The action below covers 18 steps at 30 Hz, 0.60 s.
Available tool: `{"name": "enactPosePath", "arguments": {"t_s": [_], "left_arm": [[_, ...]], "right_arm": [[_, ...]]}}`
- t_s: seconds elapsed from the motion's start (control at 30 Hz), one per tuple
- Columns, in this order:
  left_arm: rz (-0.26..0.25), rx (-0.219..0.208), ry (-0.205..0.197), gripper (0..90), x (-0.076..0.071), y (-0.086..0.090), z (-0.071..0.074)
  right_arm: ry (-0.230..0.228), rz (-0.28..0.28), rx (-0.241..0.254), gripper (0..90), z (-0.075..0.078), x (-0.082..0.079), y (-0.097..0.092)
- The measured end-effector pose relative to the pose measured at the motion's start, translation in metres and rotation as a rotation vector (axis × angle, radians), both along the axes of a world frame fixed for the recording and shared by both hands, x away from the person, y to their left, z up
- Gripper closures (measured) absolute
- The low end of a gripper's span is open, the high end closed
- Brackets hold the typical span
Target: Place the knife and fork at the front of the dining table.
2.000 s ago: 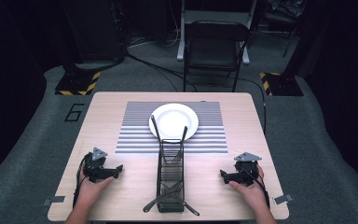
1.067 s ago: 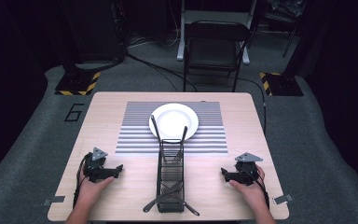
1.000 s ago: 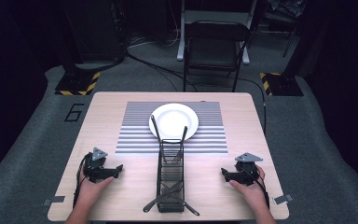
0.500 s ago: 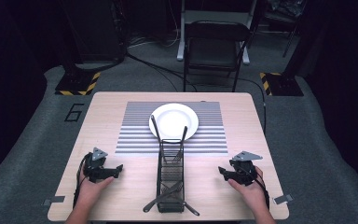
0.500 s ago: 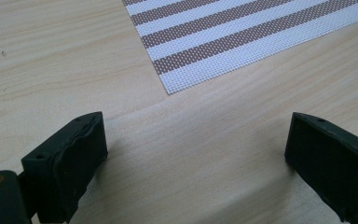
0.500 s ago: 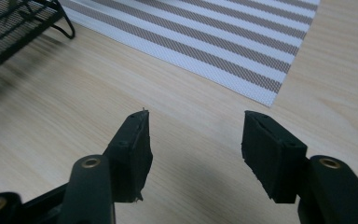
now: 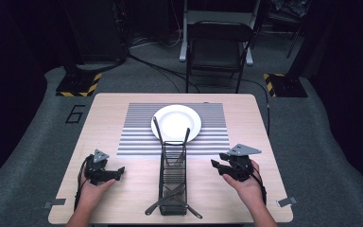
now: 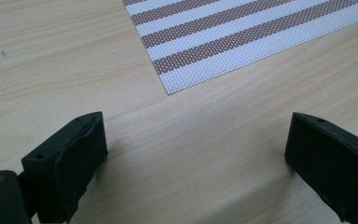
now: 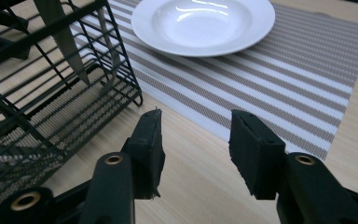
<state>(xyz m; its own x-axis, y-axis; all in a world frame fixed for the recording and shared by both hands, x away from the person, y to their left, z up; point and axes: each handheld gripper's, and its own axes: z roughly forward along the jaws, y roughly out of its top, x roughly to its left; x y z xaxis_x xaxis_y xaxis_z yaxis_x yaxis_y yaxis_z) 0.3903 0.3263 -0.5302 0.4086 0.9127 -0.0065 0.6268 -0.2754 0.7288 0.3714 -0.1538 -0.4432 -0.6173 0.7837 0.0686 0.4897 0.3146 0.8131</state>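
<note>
My left gripper (image 7: pixel 118 171) rests on the wooden table (image 7: pixel 123 106) at the near left. Its jaws stand wide open over bare wood (image 8: pixel 196 149), just short of the corner of the striped placemat (image 8: pixel 242 32). My right gripper (image 7: pixel 216 165) hangs a little above the table at the near right and points toward the black wire cutlery basket (image 7: pixel 172 175). Its jaws have just been closing and stand partly open with nothing between them (image 9: pixel 196 140). A white plate (image 7: pixel 176 122) sits on the placemat (image 7: pixel 137 137) behind the basket.
The basket (image 9: pixel 51 93) lies along the table's middle with cutlery in it; a knife blade (image 9: pixel 63 37) points down inside, and handles stick out at both ends. A folding chair (image 7: pixel 220 47) stands beyond the far edge.
My right gripper has lifted off the table and drifted slightly toward the basket, with its jaws drawn closer together. The left gripper has not moved.
</note>
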Motion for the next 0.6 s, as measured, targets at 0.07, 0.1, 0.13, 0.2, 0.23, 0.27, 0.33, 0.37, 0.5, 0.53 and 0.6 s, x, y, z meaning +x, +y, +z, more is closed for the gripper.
{"name": "enactPosePath", "arguments": {"t_s": [0.07,0.1,0.13,0.2,0.23,0.27,0.33,0.37,0.5,0.53,0.6], "left_arm": [[0.000,0.000,0.000,5.3,0.000,0.000,0.000],[0.000,0.000,0.000,5.3,0.000,0.000,0.000],[0.000,0.000,0.000,5.3,0.000,0.000,0.000],[0.000,0.000,0.000,5.3,0.000,0.000,0.000],[0.000,0.000,0.000,5.3,0.000,0.000,0.000],[0.000,0.000,0.000,5.3,0.000,0.000,0.000],[0.000,0.000,0.000,5.3,0.000,0.000,0.000],[0.000,0.000,0.000,5.3,0.000,0.000,0.000],[0.000,0.000,0.000,5.4,0.000,0.000,0.000],[0.000,0.000,0.000,5.4,0.000,0.000,0.000],[0.000,0.000,0.000,5.4,0.000,0.000,0.000]], "right_arm": [[-0.010,0.009,0.003,56.2,0.003,0.001,0.004],[-0.005,0.016,0.013,57.5,0.005,0.003,0.008],[-0.005,0.016,0.013,57.5,0.005,0.003,0.008],[-0.003,0.029,0.027,59.5,0.007,0.005,0.011],[-0.003,0.044,0.034,61.9,0.010,0.007,0.014],[-0.003,0.044,0.034,61.9,0.010,0.007,0.014],[-0.011,0.051,0.043,63.9,0.013,0.009,0.018],[-0.013,0.053,0.050,64.7,0.015,0.010,0.019],[-0.019,0.070,0.064,65.6,0.022,0.014,0.026],[-0.020,0.076,0.065,65.6,0.023,0.015,0.028],[-0.023,0.084,0.070,65.6,0.025,0.016,0.031]]}}
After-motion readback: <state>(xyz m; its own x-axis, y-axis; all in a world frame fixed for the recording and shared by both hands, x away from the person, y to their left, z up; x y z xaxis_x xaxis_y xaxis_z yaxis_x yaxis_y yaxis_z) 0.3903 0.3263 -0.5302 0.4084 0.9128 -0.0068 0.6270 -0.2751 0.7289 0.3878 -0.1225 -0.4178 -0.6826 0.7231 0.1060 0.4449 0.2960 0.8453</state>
